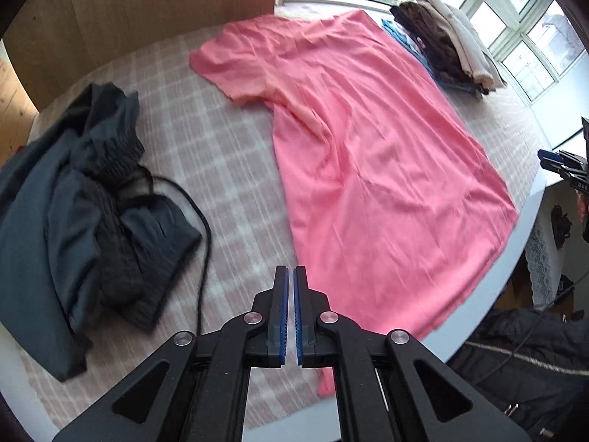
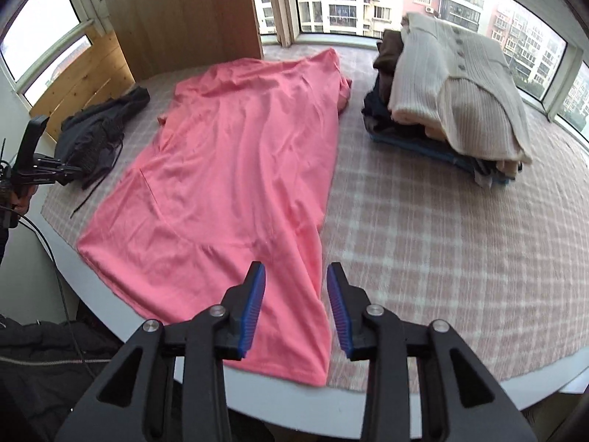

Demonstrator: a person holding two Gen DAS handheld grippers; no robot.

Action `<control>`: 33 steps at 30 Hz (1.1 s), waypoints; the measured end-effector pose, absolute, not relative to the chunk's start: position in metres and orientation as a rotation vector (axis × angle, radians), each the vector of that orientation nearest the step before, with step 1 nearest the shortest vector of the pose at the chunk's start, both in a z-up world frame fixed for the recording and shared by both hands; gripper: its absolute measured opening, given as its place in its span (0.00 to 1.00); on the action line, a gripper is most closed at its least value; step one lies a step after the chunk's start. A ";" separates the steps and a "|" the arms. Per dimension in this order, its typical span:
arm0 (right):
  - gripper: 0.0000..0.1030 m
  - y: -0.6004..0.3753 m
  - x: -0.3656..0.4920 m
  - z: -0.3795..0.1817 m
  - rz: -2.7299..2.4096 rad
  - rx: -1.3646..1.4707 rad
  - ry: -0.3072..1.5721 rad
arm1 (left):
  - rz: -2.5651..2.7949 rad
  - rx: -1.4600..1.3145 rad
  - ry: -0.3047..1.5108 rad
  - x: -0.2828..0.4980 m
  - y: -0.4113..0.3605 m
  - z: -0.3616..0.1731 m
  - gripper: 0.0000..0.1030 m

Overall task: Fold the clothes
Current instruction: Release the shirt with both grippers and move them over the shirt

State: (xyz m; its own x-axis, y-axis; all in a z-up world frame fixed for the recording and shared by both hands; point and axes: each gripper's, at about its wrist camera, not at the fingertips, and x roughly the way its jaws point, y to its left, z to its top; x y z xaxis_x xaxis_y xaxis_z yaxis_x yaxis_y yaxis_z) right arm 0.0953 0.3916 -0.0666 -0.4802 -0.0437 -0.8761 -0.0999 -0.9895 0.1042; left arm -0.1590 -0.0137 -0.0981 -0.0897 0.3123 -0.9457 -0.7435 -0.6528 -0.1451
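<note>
Standing beside a wide bed covered in a pink-and-white checked blanket (image 2: 441, 243), an onlooker sees a large pink T-shirt (image 2: 235, 169) spread nearly flat along its middle, hem toward the near edge, one short sleeve lying out to the side and the other side apparently already turned in; it looks only begun, with most folds left to make. Toward the window sits a stack of folded clothes (image 2: 452, 88), a cream ribbed cardigan on top of brown and dark pieces, which suggests finished work. On the opposite side lies a crumpled dark garment (image 1: 73, 199) with a loose drawstring, apparently waiting its turn. No basket, box or other container shows; everything rests directly on the blanket. The right gripper (image 2: 296, 305) hovers over the shirt's near hem with its blue-padded jaws parted and nothing between them. The left gripper (image 1: 291, 313) hangs just beside the shirt's side edge, jaws pressed together and empty.
</note>
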 end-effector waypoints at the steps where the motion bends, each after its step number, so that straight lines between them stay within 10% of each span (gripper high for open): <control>1: 0.34 0.395 0.081 -0.063 2.683 -1.564 0.208 | 1.850 -1.432 0.493 -0.173 -0.007 -0.094 0.03; 6: 0.34 0.429 -0.002 -0.059 2.698 -1.540 0.256 | 1.919 -1.386 0.540 -0.248 0.035 -0.087 0.22; 26: 0.35 0.489 -0.227 -0.127 2.591 -1.699 0.135 | 1.767 -1.420 0.782 -0.413 0.148 -0.181 0.35; 28: 0.35 0.491 -0.234 -0.131 2.580 -1.711 0.138 | 1.767 -1.425 0.759 -0.414 0.146 -0.182 0.05; 33: 0.35 0.490 -0.244 -0.136 2.572 -1.723 0.126 | 1.797 -1.384 0.747 -0.407 0.137 -0.170 0.03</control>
